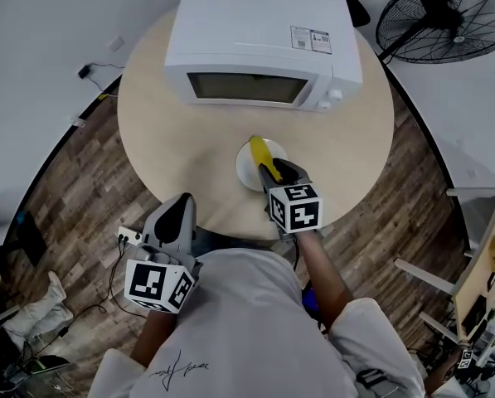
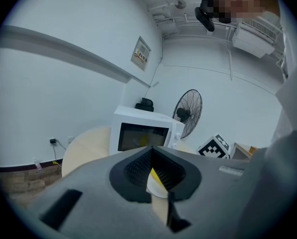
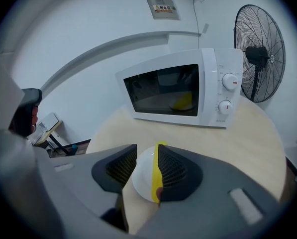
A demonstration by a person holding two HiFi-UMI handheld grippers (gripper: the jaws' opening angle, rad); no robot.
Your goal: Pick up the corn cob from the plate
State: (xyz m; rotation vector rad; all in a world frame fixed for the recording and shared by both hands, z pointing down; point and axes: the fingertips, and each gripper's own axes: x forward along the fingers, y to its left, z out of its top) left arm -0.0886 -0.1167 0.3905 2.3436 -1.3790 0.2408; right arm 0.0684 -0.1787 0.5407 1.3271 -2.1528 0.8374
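Observation:
A yellow corn cob (image 1: 262, 156) lies across a white plate (image 1: 245, 171) on the round table (image 1: 164, 139). My right gripper (image 1: 280, 172) is down at the plate's near-right side, jaws open. In the right gripper view the corn cob (image 3: 155, 180) runs along the inner face of the right pad (image 3: 170, 171), while the left pad (image 3: 121, 168) stands clear of it over the plate (image 3: 141, 176). My left gripper (image 1: 178, 214) hangs at the table's near edge, shut and empty; past its tips (image 2: 150, 151) a sliver of the plate (image 2: 155, 189) and corn shows.
A white microwave (image 1: 259, 40) with its door shut stands at the back of the table, behind the plate. A black floor fan (image 1: 442, 15) stands beyond the table at the right. A power strip and cables lie on the wooden floor at the left.

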